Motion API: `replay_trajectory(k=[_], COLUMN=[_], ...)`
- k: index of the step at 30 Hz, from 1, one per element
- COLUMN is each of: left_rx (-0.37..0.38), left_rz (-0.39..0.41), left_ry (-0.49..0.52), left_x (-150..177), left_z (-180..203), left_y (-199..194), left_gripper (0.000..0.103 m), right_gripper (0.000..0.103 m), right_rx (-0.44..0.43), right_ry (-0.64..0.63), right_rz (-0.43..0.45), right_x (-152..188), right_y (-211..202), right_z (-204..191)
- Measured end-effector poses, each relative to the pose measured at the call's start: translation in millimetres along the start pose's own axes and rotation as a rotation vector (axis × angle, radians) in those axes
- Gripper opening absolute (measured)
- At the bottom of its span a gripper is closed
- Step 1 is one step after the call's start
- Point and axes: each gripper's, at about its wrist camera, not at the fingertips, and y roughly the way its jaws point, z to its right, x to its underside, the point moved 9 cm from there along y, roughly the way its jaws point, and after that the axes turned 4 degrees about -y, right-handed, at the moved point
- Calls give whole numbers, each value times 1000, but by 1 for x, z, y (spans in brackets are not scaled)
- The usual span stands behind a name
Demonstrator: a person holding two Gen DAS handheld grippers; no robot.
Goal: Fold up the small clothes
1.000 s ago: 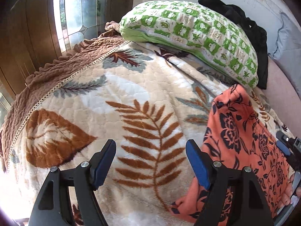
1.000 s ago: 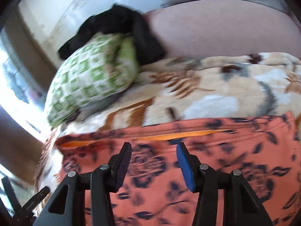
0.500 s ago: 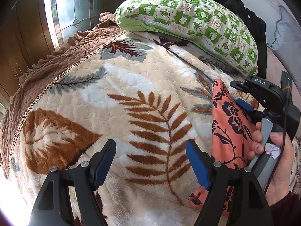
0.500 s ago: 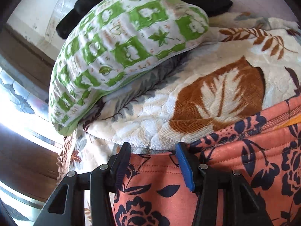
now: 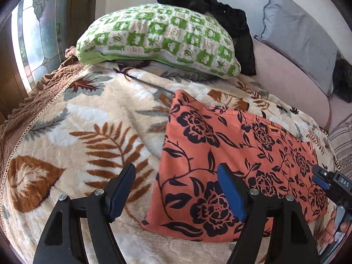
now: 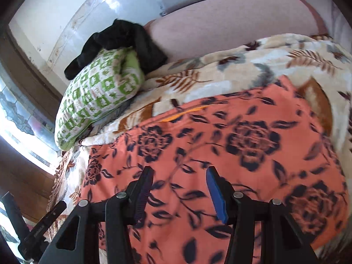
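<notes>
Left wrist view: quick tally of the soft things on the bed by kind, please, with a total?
Blankets: 1, leaf blanket
Pillows: 2, green pillow and grey pillow
Clothes: 2, orange garment lying flat and black garment behind the green pillow
Total: 5

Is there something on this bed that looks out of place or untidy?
Mainly one thing: a crumpled black garment is slumped over the far end of the green-and-white checked pillow, not folded. The orange cloth with dark flowers lies fairly flat on the cream leaf-patterned blanket.
</notes>
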Motion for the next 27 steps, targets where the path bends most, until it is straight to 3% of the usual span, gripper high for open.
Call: replay_trajectory(k=[3, 4, 7, 10, 11, 16, 19, 22, 27], left_rx=[-113, -104, -50, -48, -49, 106, 176, 222, 279], left_rz=[-148, -192, -188, -149, -149, -217, -206, -193, -157], left_ry=[-7, -42, -132, -129, -138, -287, -330, -364, -397], left_x=[25, 33, 32, 37, 44, 85, 104, 105, 88], left_z=[-12, -17, -25, -33, -37, -49, -48, -38, -16], left_y=[37, 48, 41, 17, 9, -14, -27, -25, -6], left_gripper=[77, 80, 81, 81, 81, 81, 81, 81, 81], right_gripper=[54, 52, 55, 73, 73, 73, 73, 73, 73], right_rx=[80, 64, -18, -139, -153, -192, -225, -236, -266], right_ry=[114, 141, 184, 272, 298, 465, 557, 588, 613], right_rz=[-79, -112, -52, 48, 72, 10, -23, -47, -4], right_x=[29, 40, 45, 47, 51, 83, 94, 99, 89], right_y=[-8, -7, -37, -75, -84, -78, -69, -58, -52], right_z=[64, 78, 86, 91, 95, 115, 120, 123, 127])
